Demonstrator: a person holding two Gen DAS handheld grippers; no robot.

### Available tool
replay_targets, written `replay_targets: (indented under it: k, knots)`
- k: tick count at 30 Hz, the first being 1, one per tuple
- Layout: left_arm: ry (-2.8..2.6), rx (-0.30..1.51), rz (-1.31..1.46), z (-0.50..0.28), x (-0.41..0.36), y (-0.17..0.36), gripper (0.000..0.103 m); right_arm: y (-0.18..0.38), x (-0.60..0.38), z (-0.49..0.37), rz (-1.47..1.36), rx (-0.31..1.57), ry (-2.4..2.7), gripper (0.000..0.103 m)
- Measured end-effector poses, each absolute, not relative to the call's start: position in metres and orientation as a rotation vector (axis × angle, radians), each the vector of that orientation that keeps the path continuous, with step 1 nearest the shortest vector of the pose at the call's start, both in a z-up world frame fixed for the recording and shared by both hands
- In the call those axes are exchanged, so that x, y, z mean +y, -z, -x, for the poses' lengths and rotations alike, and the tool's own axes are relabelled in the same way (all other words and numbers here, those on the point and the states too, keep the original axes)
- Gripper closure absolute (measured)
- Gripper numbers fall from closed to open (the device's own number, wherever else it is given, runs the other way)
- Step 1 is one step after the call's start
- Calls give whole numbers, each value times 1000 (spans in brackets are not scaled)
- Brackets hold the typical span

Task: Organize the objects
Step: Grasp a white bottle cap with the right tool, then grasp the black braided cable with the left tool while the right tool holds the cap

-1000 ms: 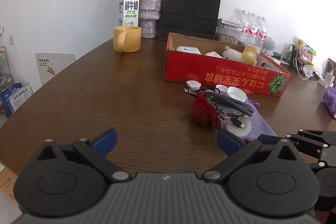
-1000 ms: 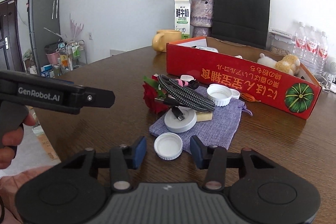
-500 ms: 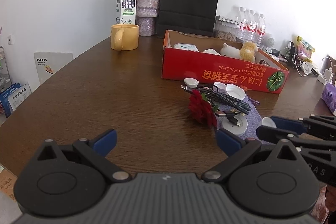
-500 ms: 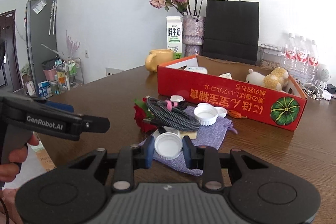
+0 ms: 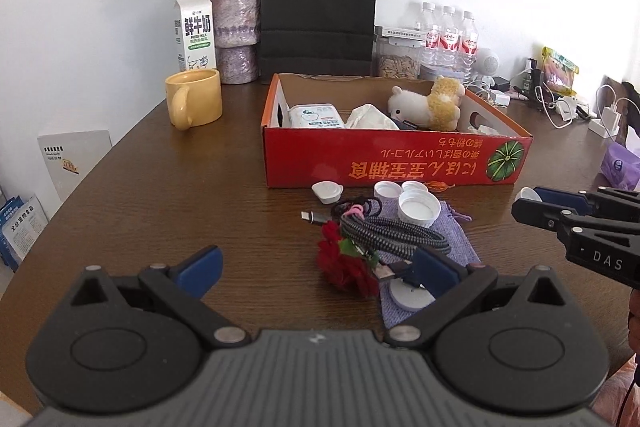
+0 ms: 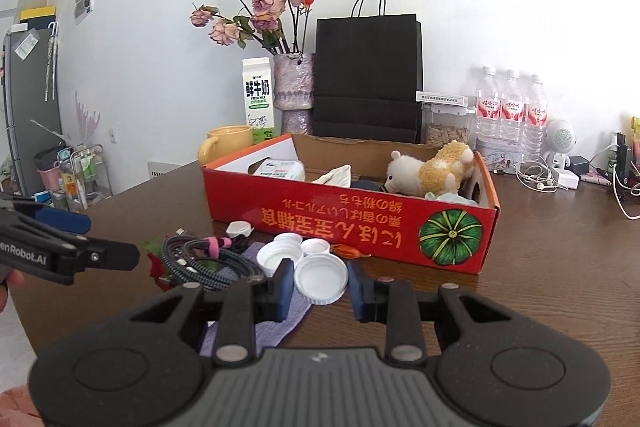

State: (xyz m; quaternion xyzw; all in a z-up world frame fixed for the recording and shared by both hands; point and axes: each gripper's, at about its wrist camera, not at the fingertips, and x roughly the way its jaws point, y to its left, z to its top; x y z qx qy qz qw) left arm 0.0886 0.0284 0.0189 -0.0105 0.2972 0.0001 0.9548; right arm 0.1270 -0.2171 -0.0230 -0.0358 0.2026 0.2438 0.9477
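Note:
My right gripper [image 6: 320, 285] is shut on a white bottle cap [image 6: 320, 277] and holds it in the air, just in front of the red cardboard box [image 6: 340, 223]. From the left wrist view that gripper [image 5: 532, 201] reaches in from the right with the cap [image 5: 525, 193] at its tip. My left gripper [image 5: 316, 269] stands wide open above the table with nothing between its fingers. Ahead of it lie a red rose [image 5: 348, 269], a braided cable [image 5: 392, 233], more white caps [image 5: 418, 209] and a purple pouch [image 5: 456, 247]. The box holds a plush toy [image 5: 428, 103] and a wipes pack [image 5: 316, 115].
A yellow mug [image 5: 194, 99], a milk carton [image 5: 194, 27], a vase of dried roses [image 5: 236, 31] and a black paper bag [image 5: 320, 11] stand behind the box. Water bottles [image 5: 448, 35] and chargers with cords [image 5: 568, 107] crowd the back right.
My right gripper shut on the white cap that lay on the table, lifted it and carried it toward the box. My left gripper moved forward and a little up, still open.

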Motion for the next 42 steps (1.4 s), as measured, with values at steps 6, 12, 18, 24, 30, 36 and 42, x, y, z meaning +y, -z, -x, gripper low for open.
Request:
replay_targets:
  k: [6,12,18,24,30,36,42]
  knots:
    - [48,662,-25,-122,15,-34,0,18,-225,-152,91,404,-492,76]
    - [96,735,-78,-153,-6,-31,0,20,-234,-179,82,402,-474,76]
    - [99,867,-76,-183,-11,-20,0,32,-245,-194,20,433,-464,76]
    - [143,994,-87,-211,-19,-15,0,40,-254,-198,-19,445,-440,76]
    - [151,1089,-126,-224,-28,-5,0,40,-259,-196,-34,435,-427,76]
    - [152,1122,-161,-226,-34,-5,0,41,-258,-194,-26,427,-427,75]
    - [128,1137,-192,-227,-35,-8,0,40,-259,-192,-27,419,-424,75]
